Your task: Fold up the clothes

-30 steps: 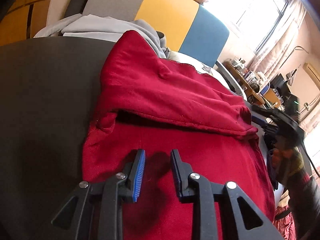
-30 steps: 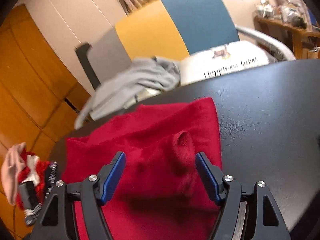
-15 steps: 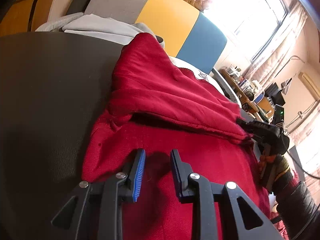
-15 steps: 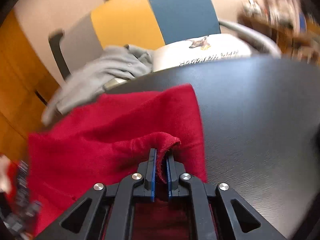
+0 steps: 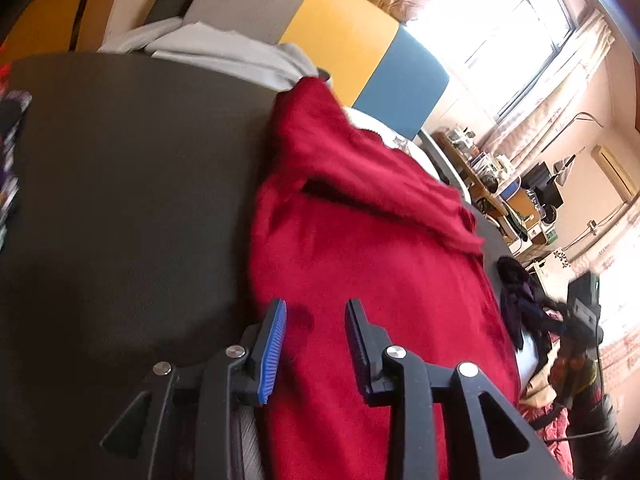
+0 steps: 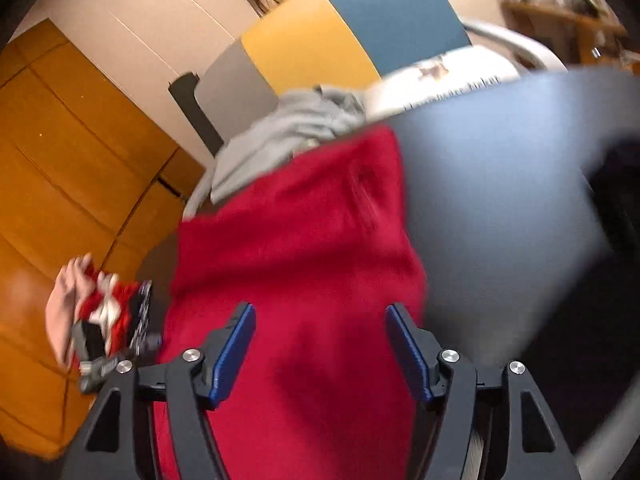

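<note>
While both grippers, left (image 5: 316, 336) and right (image 6: 320, 344), gape empty, one red garment (image 5: 360, 248) stretches from lower frame toward upper centre.

Right gripper let go of the red garment

The right gripper (image 6: 320, 344), clamped on a raised pinch of the red garment (image 6: 304, 248) half a second earlier, opened wide, and the pinched ridge dropped flat. In the left wrist view the garment's (image 5: 360, 232) folded-over flap lay lower, and the view had swung left, showing more dark table (image 5: 128, 184).
</note>
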A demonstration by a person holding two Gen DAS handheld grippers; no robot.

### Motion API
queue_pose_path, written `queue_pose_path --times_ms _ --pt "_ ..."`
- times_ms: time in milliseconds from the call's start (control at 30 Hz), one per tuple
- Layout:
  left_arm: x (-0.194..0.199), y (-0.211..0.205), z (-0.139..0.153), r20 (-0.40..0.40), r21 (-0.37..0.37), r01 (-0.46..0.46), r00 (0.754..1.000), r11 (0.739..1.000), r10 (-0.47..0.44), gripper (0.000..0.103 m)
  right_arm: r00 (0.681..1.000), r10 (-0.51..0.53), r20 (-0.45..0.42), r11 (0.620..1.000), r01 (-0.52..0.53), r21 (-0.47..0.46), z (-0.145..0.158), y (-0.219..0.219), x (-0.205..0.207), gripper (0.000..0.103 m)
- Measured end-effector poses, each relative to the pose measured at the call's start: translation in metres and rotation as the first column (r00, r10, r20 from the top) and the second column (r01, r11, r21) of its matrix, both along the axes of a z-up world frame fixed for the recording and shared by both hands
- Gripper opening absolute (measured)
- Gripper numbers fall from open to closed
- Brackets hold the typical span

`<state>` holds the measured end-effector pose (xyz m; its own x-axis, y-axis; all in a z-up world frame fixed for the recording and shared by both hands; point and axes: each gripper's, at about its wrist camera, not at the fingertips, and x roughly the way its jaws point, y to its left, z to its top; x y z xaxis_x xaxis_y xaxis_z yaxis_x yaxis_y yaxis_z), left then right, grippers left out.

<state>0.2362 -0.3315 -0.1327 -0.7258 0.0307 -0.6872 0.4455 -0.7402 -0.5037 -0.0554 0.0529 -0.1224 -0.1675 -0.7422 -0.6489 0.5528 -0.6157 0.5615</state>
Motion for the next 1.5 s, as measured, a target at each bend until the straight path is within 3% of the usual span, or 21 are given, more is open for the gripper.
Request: queue_pose_path --times_ms 167,300,400,467,533,633,733,800,867,900,933,1000,1067,1200,1300,1400,1500 --pt "0.044 0.013 -0.015 0.027 0.053 -0.018 0.999 0.998 0.017 0.035 0.990 -0.016 0.137 1.000 0.016 0.006 -0.027 0.071 0.057 0.070" --pt "0.062 0.030 -0.018 0.006 0.064 -0.003 1.000 0.998 0.002 0.037 0.979 -0.037 0.199 0.999 0.037 0.002 -0.049 0.094 0.084 0.069" --pt "0.067 0.044 -0.016 0.011 0.066 0.039 0.999 0.997 -0.040 0.041 0.974 -0.030 0.225 0.996 0.048 -0.072 -0.058 0.093 0.086 0.069" --pt "0.074 0.052 -0.017 0.002 0.058 0.039 0.999 0.998 -0.039 0.041 0.960 0.030 0.278 0.990 0.010 -0.142 -0.067 0.085 0.090 0.071" --pt "0.082 0.058 -0.018 -0.011 0.066 0.037 0.999 0.997 -0.037 0.041 0.948 0.071 0.310 0.979 -0.007 -0.202 -0.075 0.081 0.095 0.081" --pt "0.091 0.067 -0.019 -0.018 0.087 0.045 0.999 0.995 -0.044 0.041 0.950 0.084 0.301 0.966 -0.002 -0.260 -0.077 0.083 0.095 0.091" --pt "0.095 0.078 -0.019 -0.005 0.088 0.064 0.998 0.994 -0.064 0.041 0.957 0.107 0.268 0.961 -0.031 -0.273 -0.077 0.078 0.103 0.093" --pt "0.095 0.085 -0.020 0.004 0.100 0.086 0.996 0.991 -0.087 0.041 0.955 0.123 0.270 0.967 -0.053 -0.251 -0.076 0.075 0.108 0.085" --pt "0.091 0.090 -0.022 0.018 0.123 0.126 0.991 0.984 -0.130 0.041 0.952 0.118 0.283 0.979 -0.063 -0.196 -0.081 0.075 0.111 0.058" --pt "0.089 0.093 -0.022 0.029 0.111 0.135 0.990 0.985 -0.139 0.041 0.950 0.115 0.290 0.983 -0.068 -0.169 -0.083 0.075 0.112 0.035" --pt "0.088 0.095 -0.022 0.040 0.099 0.142 0.988 0.985 -0.147 0.041 0.949 0.111 0.296 0.987 -0.071 -0.144 -0.087 0.074 0.113 0.019" --pt "0.083 0.094 -0.020 0.070 0.081 0.152 0.985 0.985 -0.158 0.034 0.943 0.113 0.314 0.988 -0.074 -0.132 -0.094 0.073 0.115 0.013" --pt "0.079 0.091 -0.017 0.110 0.070 0.151 0.981 0.986 -0.158 0.014 0.947 0.108 0.304 0.989 -0.072 -0.126 -0.094 0.071 0.116 0.011" --pt "0.088 0.066 -0.005 -0.034 0.192 0.146 0.989 0.970 -0.143 0.011 0.953 0.125 0.276 0.987 -0.090 -0.135 -0.082 0.065 0.118 0.010" --pt "0.095 0.047 0.003 -0.142 0.283 0.154 0.983 0.947 -0.117 0.008 0.955 0.144 0.259 0.966 -0.079 -0.246 -0.066 0.065 0.113 0.010" --pt "0.095 0.044 -0.003 -0.089 0.277 0.142 0.989 0.950 -0.122 0.004 0.952 0.162 0.259 0.970 -0.107 -0.217 -0.068 0.057 0.109 0.010" --pt "0.087 0.053 -0.002 -0.129 0.323 0.225 0.973 0.919 -0.193 0.004 0.938 0.193 0.290 0.971 -0.139 -0.196 -0.074 0.052 0.110 0.010"
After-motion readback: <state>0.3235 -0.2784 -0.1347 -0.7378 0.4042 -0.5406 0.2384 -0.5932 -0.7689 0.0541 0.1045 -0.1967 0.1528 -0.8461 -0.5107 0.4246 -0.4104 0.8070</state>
